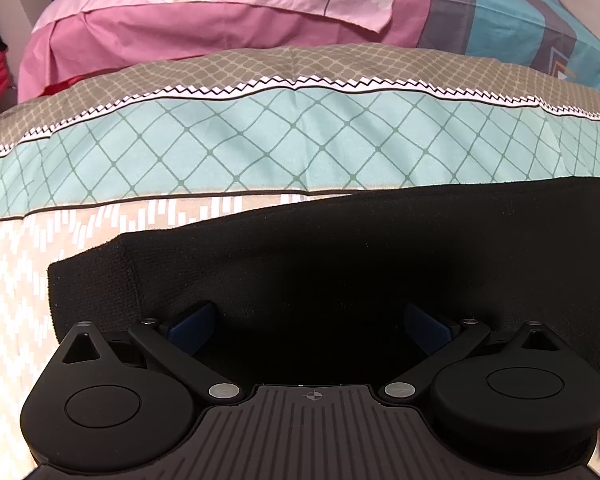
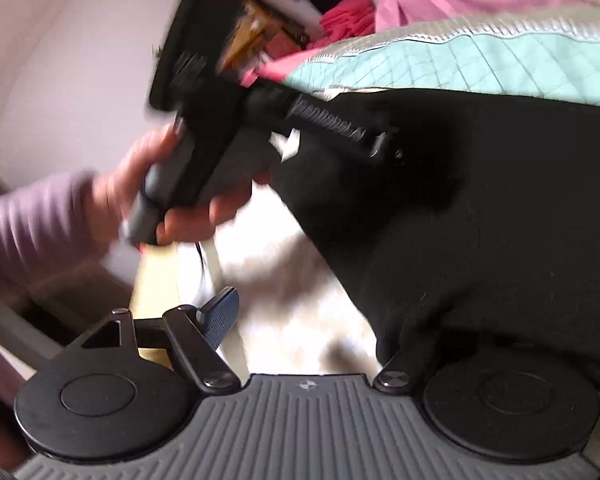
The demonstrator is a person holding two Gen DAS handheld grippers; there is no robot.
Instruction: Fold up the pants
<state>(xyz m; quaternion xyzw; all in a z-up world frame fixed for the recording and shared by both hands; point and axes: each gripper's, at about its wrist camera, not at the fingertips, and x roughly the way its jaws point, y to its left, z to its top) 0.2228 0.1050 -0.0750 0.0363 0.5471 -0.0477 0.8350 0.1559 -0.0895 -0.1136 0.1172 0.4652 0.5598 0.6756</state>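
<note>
Both tongs, left tongs and right tongs, spread over black pants on patterned bedding.

No readable text, labels, brands or numbers, small crosshair mark on each camera housing only

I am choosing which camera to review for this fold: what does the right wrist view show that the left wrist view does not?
Only the right wrist view shows the person's left hand in a lilac sleeve holding the left gripper's handle, plus the open right gripper; the picture is blurred. Only the left wrist view shows the left gripper, jaws wide over the cloth, and the pants' hem. Both show the black pants on the patterned bedspread and pink bedding behind.
</note>
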